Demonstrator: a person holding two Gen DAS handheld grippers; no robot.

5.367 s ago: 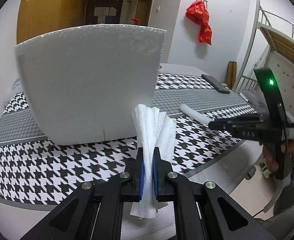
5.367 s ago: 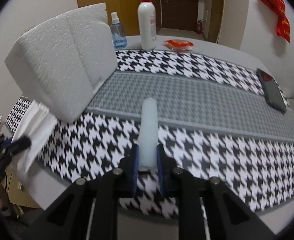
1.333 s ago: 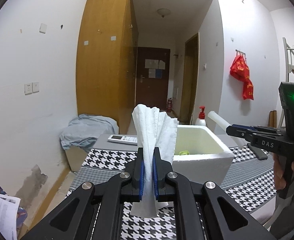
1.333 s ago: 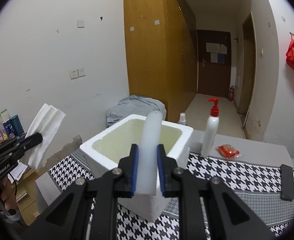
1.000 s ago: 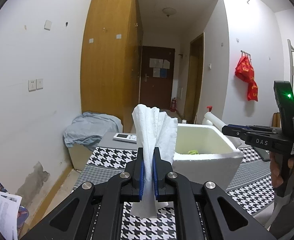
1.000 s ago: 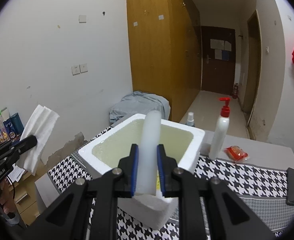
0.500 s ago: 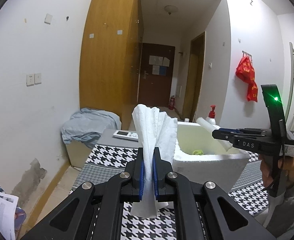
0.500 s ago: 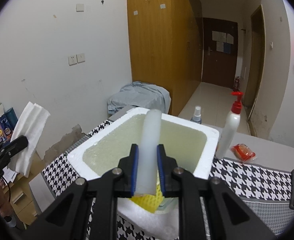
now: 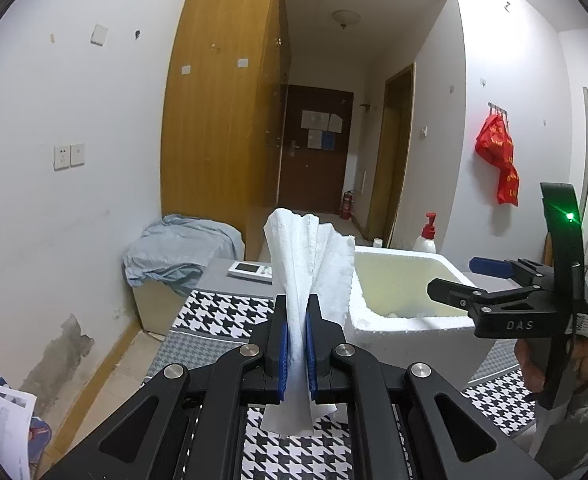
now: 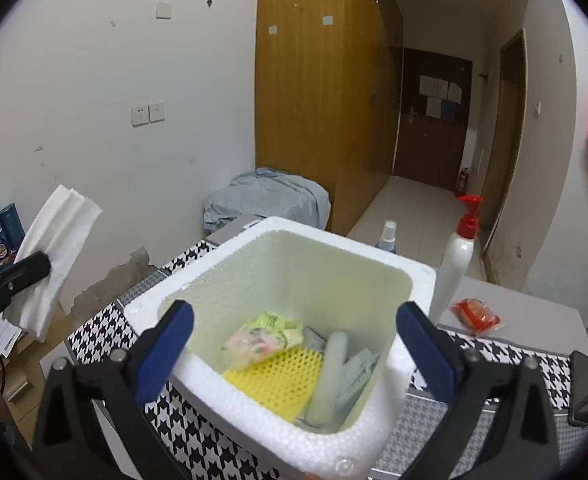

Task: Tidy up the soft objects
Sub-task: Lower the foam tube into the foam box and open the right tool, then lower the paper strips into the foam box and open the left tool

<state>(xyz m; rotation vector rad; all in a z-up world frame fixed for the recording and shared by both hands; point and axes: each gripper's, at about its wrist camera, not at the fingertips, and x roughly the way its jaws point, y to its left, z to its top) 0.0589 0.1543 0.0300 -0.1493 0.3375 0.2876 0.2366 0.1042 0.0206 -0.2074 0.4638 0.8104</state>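
A white foam box (image 10: 414, 276) stands open on the houndstooth cloth. My right gripper (image 10: 294, 340) hangs above its mouth; its jaws are opening, wide apart with nothing between them. The pale foam tube (image 10: 328, 372) lies inside the box on a yellow mesh pad (image 10: 277, 380), beside a floral pouch (image 10: 259, 338). My left gripper (image 9: 294, 344) is shut on a folded white paper towel (image 9: 310, 256), held left of the foam box (image 9: 394, 320). The right gripper (image 9: 462, 280) also shows in the left wrist view, over the box rim.
A white pump bottle (image 10: 456, 256), a small spray bottle (image 10: 388, 234) and a red packet (image 10: 476, 316) stand behind the box. A dark phone (image 10: 582, 388) lies at the right. A remote (image 9: 251, 270) rests on the grey table end. A hand (image 9: 554, 364) holds the right gripper.
The right gripper's jaws have sprung apart and the foam tube has dropped into the box. The right gripper has come closer over the box. The left gripper keeps its hold on the towel.
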